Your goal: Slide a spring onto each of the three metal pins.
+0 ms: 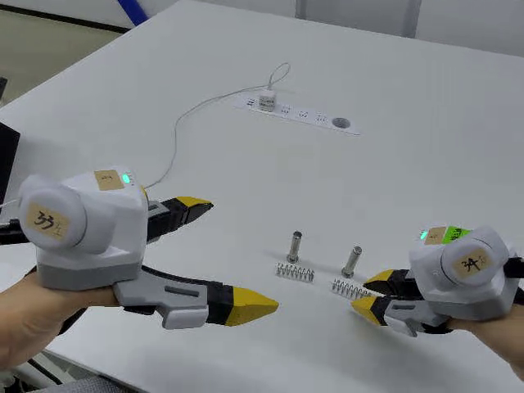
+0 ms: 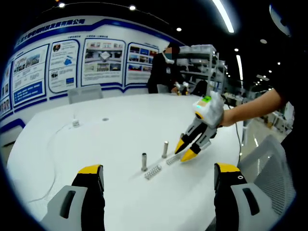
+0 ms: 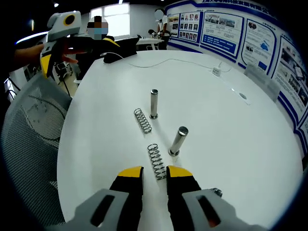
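1. Two short silver metal pins stand toward the near edge of the white counter [image 1: 393, 188]: the nearer pin [image 3: 177, 140] and the farther pin [image 3: 154, 103]. A small coiled steel-wire spring lies just beside the base of each.
2. The black-and-yellow right claw [image 3: 155, 174] sits low by the near edge with its jaws a narrow gap apart. The end of the nearer spring [image 3: 156, 161] lies between the tips and does not look pinched yet.
3. The step in hand, I judge, is picking up that spring. Close on the last few coils rather than the middle, so the free length stays straight and the bore stays open.
4. Squeeze lightly, because thin wire will likely flatten or flick away under a hard grip.
5. Lift the spring, turn it upright, and line its open end over the top of the nearer pin before lowering. The pin seems to stand loose, so a sideways push could topple it.
6. The left claw [image 1: 232, 255] is spread wide and empty above the counter's near left corner, well apart from the parts. It could steady the pin's base.
7. The farther spring [image 3: 142, 120] comes afterwards.
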Motion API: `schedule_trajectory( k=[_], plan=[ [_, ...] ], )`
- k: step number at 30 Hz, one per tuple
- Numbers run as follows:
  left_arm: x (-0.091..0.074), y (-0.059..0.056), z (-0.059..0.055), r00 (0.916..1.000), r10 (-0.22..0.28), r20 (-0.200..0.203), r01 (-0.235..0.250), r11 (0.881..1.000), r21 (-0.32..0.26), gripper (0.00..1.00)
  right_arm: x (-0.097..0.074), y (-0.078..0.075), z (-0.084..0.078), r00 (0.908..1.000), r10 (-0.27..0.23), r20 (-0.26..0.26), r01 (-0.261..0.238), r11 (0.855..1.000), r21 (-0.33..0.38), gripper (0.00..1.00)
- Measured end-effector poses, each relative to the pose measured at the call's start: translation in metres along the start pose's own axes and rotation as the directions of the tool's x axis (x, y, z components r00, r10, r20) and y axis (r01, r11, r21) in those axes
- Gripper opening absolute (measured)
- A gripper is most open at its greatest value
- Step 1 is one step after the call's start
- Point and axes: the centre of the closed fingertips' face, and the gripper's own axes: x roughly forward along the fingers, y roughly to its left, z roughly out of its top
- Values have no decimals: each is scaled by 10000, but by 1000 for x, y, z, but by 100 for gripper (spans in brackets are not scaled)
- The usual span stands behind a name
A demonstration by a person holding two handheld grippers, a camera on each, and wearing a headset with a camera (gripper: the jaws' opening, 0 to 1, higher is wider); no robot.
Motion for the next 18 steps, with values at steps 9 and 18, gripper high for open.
schedule_trajectory(
  k=[9, 18],
  plan=[
    [-2, 3, -4, 9999, -13, -112, 13, 10000, -41, 97, 8, 2, -2, 9997, 215, -105, -213, 9996, 190, 19],
    [-1, 1, -3, 9999, -19, -107, 18, 10000, -41, 97, 10, 4, -1, 9992, 380, 97, -384, 9979, 515, 16]
  ],
)
